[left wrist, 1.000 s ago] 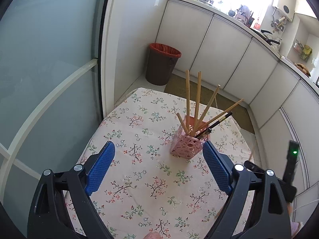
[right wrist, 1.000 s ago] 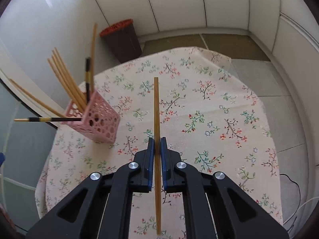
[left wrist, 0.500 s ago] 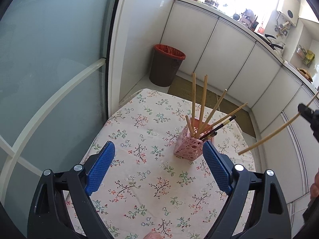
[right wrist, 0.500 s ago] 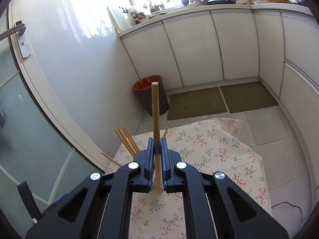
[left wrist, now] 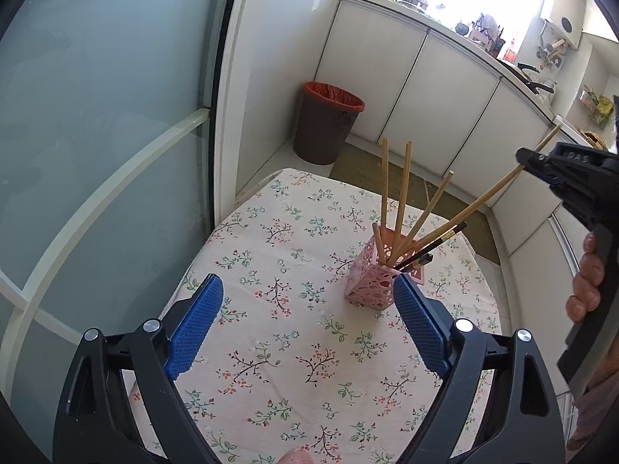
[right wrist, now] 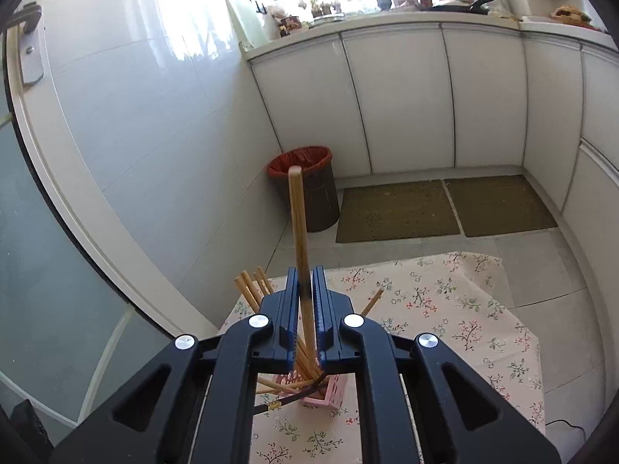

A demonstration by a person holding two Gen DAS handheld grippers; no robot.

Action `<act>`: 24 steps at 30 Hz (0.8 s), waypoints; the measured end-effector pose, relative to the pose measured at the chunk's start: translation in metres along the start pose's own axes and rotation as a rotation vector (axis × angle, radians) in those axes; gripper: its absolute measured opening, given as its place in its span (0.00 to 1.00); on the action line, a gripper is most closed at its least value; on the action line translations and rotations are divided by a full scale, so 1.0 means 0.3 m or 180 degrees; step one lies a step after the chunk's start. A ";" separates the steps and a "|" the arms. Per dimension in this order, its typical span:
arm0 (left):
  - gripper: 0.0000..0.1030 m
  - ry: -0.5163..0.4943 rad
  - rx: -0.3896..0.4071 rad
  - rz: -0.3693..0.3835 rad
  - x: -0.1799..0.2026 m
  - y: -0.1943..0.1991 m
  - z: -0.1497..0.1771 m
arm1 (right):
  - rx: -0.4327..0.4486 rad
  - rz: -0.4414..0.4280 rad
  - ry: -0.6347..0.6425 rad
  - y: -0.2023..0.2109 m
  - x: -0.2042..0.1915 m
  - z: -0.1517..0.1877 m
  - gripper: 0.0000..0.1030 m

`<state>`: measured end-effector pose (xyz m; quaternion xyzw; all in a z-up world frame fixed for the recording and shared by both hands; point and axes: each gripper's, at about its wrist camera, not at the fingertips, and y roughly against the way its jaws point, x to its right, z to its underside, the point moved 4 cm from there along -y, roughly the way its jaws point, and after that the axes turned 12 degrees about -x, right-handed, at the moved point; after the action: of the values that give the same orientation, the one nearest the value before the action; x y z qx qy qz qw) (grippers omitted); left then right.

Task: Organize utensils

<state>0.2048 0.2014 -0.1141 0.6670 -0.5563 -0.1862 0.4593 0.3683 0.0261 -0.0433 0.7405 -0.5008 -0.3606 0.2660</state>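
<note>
A pink perforated holder (left wrist: 371, 286) stands on the floral tablecloth (left wrist: 278, 352) with several wooden chopsticks and a black one (left wrist: 445, 237) fanned out of it. My right gripper (right wrist: 305, 270) hangs above the holder (right wrist: 329, 390) with its jaws opening. One wooden chopstick (right wrist: 300, 224) leans loosely between them, its lower end down among the others. In the left wrist view this chopstick (left wrist: 479, 201) slants from the right gripper (left wrist: 522, 156) into the holder. My left gripper (left wrist: 305, 286) stands open and empty, short of the holder and to its left.
A brown bin (left wrist: 325, 123) with a red liner stands on the floor past the table's far edge, beside white cabinets. Two mats (right wrist: 398, 208) lie on the floor. A glass door runs along the left. A person's hand (left wrist: 588, 282) holds the right gripper.
My right gripper rose from low over the table, carried the chopstick above the holder, and the chopstick's lower end now sits in the holder. The left gripper stayed put.
</note>
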 end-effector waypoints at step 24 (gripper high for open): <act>0.93 -0.0516 0.0907 -0.0749 0.270 0.324 0.107 | 0.0314 0.0794 -0.0135 0.445 0.196 0.427 0.86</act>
<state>0.1501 0.1184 -0.0293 0.7684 -0.5304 -0.2111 0.2892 0.2064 -0.0806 -0.0349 0.6769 -0.6117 -0.3152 0.2614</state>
